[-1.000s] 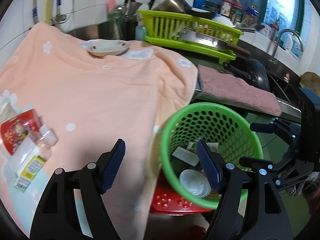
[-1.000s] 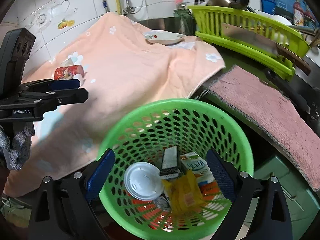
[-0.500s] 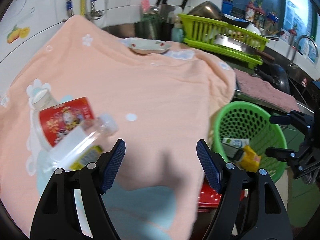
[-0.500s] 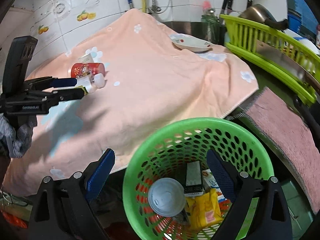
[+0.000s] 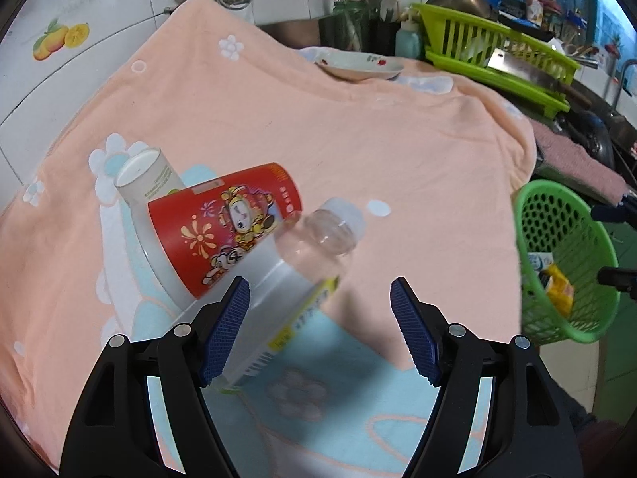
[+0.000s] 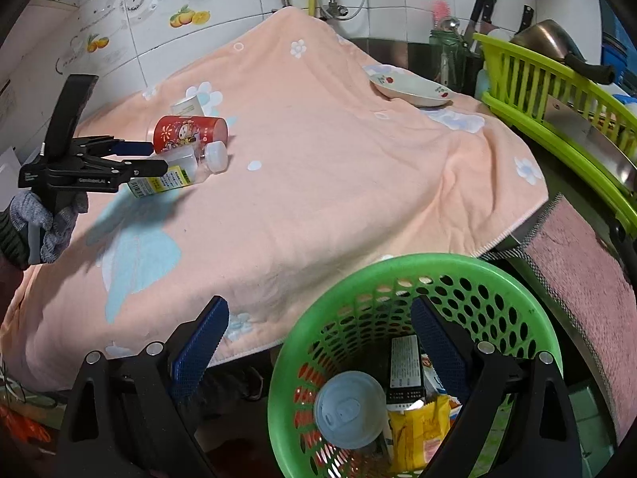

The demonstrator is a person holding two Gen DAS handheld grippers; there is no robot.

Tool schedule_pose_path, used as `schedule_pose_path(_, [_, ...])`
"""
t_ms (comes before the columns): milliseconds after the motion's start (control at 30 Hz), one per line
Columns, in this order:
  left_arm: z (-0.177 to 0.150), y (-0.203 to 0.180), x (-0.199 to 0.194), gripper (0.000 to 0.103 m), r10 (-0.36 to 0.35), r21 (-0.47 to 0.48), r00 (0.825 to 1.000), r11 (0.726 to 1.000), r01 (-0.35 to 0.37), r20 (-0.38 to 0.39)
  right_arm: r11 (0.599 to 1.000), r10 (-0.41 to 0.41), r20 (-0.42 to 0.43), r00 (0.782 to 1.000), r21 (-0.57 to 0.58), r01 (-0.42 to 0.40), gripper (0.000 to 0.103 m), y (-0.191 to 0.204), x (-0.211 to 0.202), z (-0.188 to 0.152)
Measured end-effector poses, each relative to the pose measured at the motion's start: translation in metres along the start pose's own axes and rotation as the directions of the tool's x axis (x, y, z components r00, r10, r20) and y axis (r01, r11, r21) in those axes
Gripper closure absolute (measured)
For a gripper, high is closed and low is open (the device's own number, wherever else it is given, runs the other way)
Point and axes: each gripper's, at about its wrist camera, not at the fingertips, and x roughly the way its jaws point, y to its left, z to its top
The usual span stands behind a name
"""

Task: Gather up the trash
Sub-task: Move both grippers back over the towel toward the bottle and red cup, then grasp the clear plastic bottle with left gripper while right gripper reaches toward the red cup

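Observation:
A clear plastic bottle [image 5: 302, 267] with a white cap lies on the peach towel [image 5: 358, 139], next to a red printed cup [image 5: 227, 223] and a small white tube [image 5: 147, 175]. My left gripper [image 5: 320, 326] is open, its jaws on either side of the bottle's body, not closed on it. It shows in the right wrist view [image 6: 135, 159] at the bottle [image 6: 187, 167]. My right gripper [image 6: 318, 350] is open and empty over the green basket [image 6: 430, 275], which holds a white lid [image 6: 350, 410], a yellow packet and cartons.
A white dish [image 6: 410, 89] sits at the towel's far end. A lime dish rack [image 6: 557, 91] with a cleaver, a knife holder and a pink cloth [image 6: 589, 279] stand on the right. The basket is at the towel's right edge [image 5: 565, 263].
My left gripper swung left from the basket to the bottle and cup, and now straddles the bottle. My right gripper drew back slightly over the basket.

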Motion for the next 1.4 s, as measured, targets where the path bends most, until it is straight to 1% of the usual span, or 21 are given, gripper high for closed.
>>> schedule_pose_path(200, [0.0,0.01,0.012,0.031,0.02,0.012,1.0,1.0,-0.019,-0.013,1.0,0.007,-0.013,1.0,-0.021,-0.007,0.013,0.007,0.008,0.005])
schedule_pose_path(333, [0.003,0.015,0.014,0.031,0.019,0.022,1.0,1.0,-0.019,-0.018,0.999,0.007,-0.022,1.0,-0.034,-0.008,0.013,0.01,0.012,0.008])
schedule_pose_path(667, [0.009,0.02,0.028,0.031,0.038,0.104,0.997,0.994,-0.031,-0.064,0.998,0.012,-0.037,0.999,-0.059,-0.014,0.013,0.013,0.021,0.015])
schedule_pose_path(733, [0.01,0.021,0.03,0.029,0.031,0.106,0.997,0.994,-0.024,-0.07,0.998,0.014,-0.039,0.999,-0.065,-0.016,0.013,0.015,0.023,0.016])
schedule_pose_path(933, [0.011,0.022,0.037,0.028,0.011,0.11,0.997,0.994,-0.002,-0.082,0.996,0.02,-0.047,0.999,-0.087,-0.025,0.013,0.021,0.028,0.022])
schedule_pose_path(1033, [0.009,0.021,0.036,0.029,0.003,0.121,0.997,0.993,0.007,-0.08,0.994,0.022,-0.052,0.998,-0.104,-0.027,0.013,0.024,0.03,0.025])
schedule_pose_path(1167, [0.007,0.021,0.034,0.033,-0.005,0.149,0.996,0.989,0.018,-0.087,0.992,0.021,-0.054,0.998,-0.126,-0.028,0.013,0.026,0.033,0.032])
schedule_pose_path(1267, [0.008,0.021,0.035,0.034,-0.016,0.156,0.995,0.987,0.03,-0.096,0.99,0.024,-0.054,0.998,-0.135,-0.031,0.013,0.028,0.035,0.038])
schedule_pose_path(1400, [0.008,0.016,0.042,0.034,-0.012,0.186,0.993,0.982,0.033,-0.115,0.988,0.032,-0.051,0.998,-0.152,-0.039,0.013,0.032,0.038,0.045])
